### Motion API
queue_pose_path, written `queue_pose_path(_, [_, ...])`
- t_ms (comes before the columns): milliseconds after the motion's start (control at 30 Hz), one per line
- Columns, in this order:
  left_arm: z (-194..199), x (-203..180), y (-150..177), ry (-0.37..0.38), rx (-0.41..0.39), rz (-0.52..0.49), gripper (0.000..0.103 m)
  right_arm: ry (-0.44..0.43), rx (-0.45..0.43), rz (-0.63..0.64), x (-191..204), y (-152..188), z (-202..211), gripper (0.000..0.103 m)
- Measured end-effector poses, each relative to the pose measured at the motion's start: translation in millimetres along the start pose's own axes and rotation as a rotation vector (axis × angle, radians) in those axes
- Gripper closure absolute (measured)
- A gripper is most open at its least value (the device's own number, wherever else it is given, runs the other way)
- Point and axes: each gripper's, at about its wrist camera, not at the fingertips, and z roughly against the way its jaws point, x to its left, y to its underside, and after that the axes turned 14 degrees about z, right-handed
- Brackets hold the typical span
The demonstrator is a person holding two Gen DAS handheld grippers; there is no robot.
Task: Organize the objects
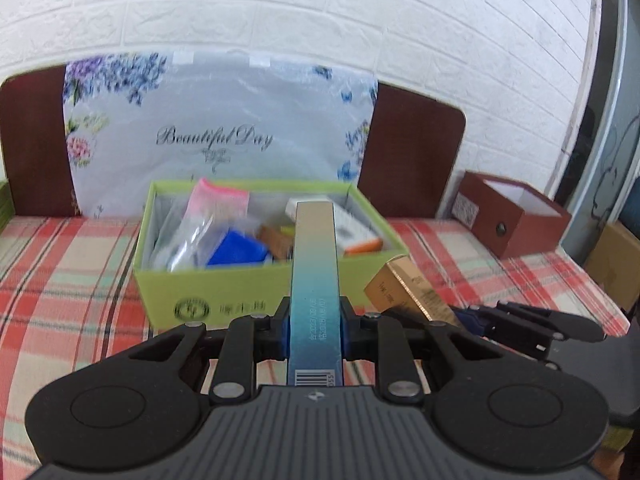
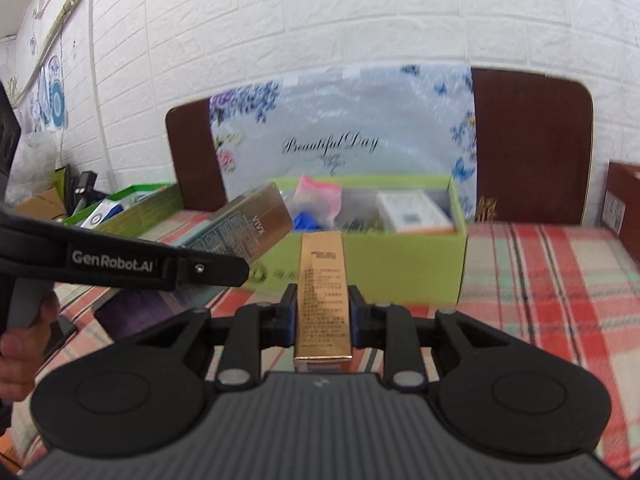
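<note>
My left gripper (image 1: 314, 322) is shut on a long teal-to-beige carton (image 1: 314, 264) that points toward the green box (image 1: 240, 280). The same carton (image 2: 244, 228) shows at the left of the right wrist view, held above the bed. My right gripper (image 2: 323, 312) is shut on a slim gold carton (image 2: 323, 292), seen in the left wrist view as a gold box (image 1: 404, 284) beside the green box's right corner. The green box (image 2: 400, 264) holds a pink pouch (image 1: 218, 200), a blue item (image 1: 236, 250), a white-orange carton (image 2: 416, 212) and clear bags.
Everything sits on a red plaid bedspread (image 1: 68, 280). A floral bag (image 1: 216, 120) leans on the brown headboard (image 1: 412, 152) behind the box. A brown open box (image 1: 516, 216) stands at right, another green box lid (image 2: 132, 208) at left. A hand (image 2: 24, 344) holds the left gripper's handle.
</note>
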Motion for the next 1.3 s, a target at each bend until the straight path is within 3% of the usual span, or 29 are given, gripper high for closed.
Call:
queue_pose_path(167, [-30, -8, -34, -0.004, -0.028, 0.031, 0.081, 0.033, -0.048, 0.03, -17, -24, -31, 0.08])
queue_pose_path(300, [-60, -3, -55, 0.015, -0.032, 0.118, 0.081, 0.054, -0.079, 0.037, -31, -38, -61, 0.08])
queue_pose_path(500, [-101, 2, -78, -0.03, -0.109, 0.143, 0.081, 0.077, -0.059, 0.033, -50, -45, -108, 0.08])
queue_pose_path(733, [-146, 19, -84, -0.042, -0.058, 0.188, 0.081, 0.054, -0.056, -0.022, -66, -47, -150, 0.08])
queue_pose_path(800, [-150, 25, -80, -0.06, -0.058, 0.167, 0.076, 0.045, -0.039, -0.015, -63, -46, -162, 0.079])
queue_pose_path(867, [-146, 32, -77, -0.06, -0.072, 0.167, 0.042, 0.01, -0.013, 0.021, -61, -41, -170, 0.076])
queue_pose_path(900, [-142, 35, -76, -0.06, -0.095, 0.173, 0.037, 0.012, -0.018, 0.029, -60, -36, -169, 0.072])
queue_pose_path(933, [-137, 36, -74, -0.062, -0.118, 0.173, 0.033, 0.009, -0.031, 0.036, -60, -32, -166, 0.061])
queue_pose_path(1000, [-133, 35, -73, -0.065, -0.13, 0.15, 0.033, 0.037, -0.059, 0.044, -59, -25, -156, 0.049])
queue_pose_path(1167, [-123, 31, -68, -0.074, -0.14, 0.152, 0.025, 0.072, -0.096, -0.001, -63, -22, -131, 0.048])
queue_pose_path(1300, [-95, 23, -64, -0.086, -0.175, 0.142, 0.023, 0.07, -0.078, 0.009, -59, -27, -117, 0.047])
